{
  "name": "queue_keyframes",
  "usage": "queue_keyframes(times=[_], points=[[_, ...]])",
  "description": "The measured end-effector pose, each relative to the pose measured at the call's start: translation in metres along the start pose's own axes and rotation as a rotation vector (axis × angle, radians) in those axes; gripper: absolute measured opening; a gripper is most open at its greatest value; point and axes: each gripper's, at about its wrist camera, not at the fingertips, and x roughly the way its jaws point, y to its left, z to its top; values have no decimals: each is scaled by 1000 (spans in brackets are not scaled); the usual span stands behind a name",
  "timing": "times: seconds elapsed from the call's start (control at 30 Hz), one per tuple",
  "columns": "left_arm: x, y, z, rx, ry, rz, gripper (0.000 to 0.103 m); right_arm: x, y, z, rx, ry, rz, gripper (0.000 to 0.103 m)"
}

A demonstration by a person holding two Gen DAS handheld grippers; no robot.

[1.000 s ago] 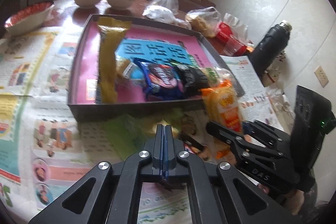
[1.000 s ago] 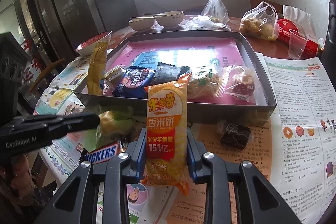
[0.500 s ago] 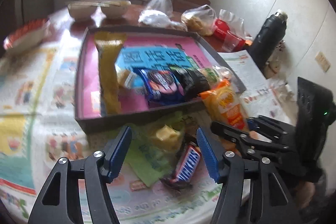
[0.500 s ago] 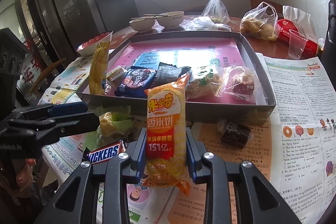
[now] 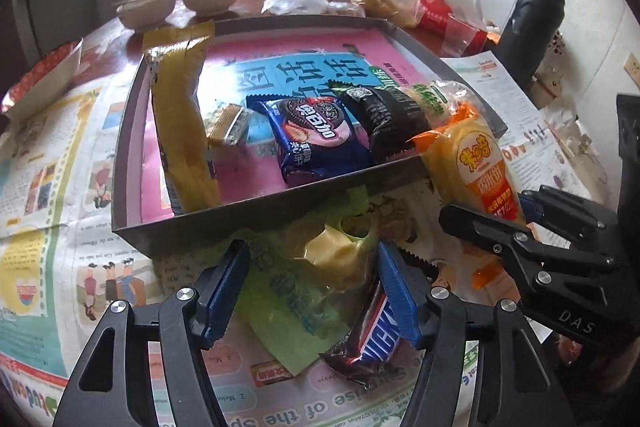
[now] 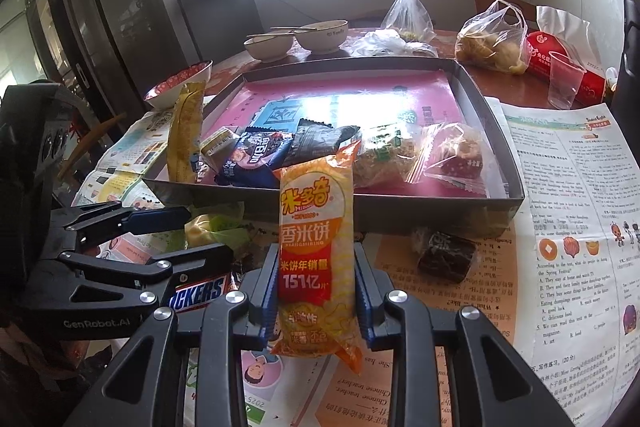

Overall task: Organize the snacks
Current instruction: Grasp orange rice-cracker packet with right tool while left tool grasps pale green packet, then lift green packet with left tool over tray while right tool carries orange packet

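My right gripper (image 6: 316, 263) is shut on an orange-yellow rice cracker pack (image 6: 314, 227), held upright just in front of the grey tray's (image 6: 472, 215) near wall; the pack also shows in the left wrist view (image 5: 476, 167). My left gripper (image 5: 314, 267) is open, its fingers either side of a green-wrapped yellow snack (image 5: 336, 255), with a Snickers bar (image 5: 372, 339) by the right finger. The tray (image 5: 132, 131) holds a tall yellow pack (image 5: 180, 119), a blue Oreo pack (image 5: 316, 135), a black pack (image 5: 388, 115) and others.
A dark wrapped cake (image 6: 446, 253) lies on the newspaper right of the held pack. Two bowls (image 6: 296, 39), plastic bags (image 6: 492, 39), a clear cup (image 6: 564, 79) and a red-rimmed bowl (image 6: 180, 85) stand behind the tray. A black flask (image 5: 532, 27) stands at the right.
My left gripper has opened from shut and moved forward and down over the green-wrapped snack and the Snickers bar. My right gripper has kept hold of the rice cracker pack, almost still.
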Motion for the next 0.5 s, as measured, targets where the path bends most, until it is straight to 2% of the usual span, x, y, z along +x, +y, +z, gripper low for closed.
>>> queue_keyframes(times=[0.1,0.23,0.3,0.5], points=[[1,4,-1,-23,-7,-29,66,-1,0,0,5,-3,0,33],[1,5,-1,-30,-11,-49,57,-1,-1,1,10,-6,1,33],[-1,7,-1,-47,-12,-74,44,-2,-1,1,13,-8,1,33],[-5,16,-3,-93,-13,-111,40,-6,-3,3,23,-20,11,32]])
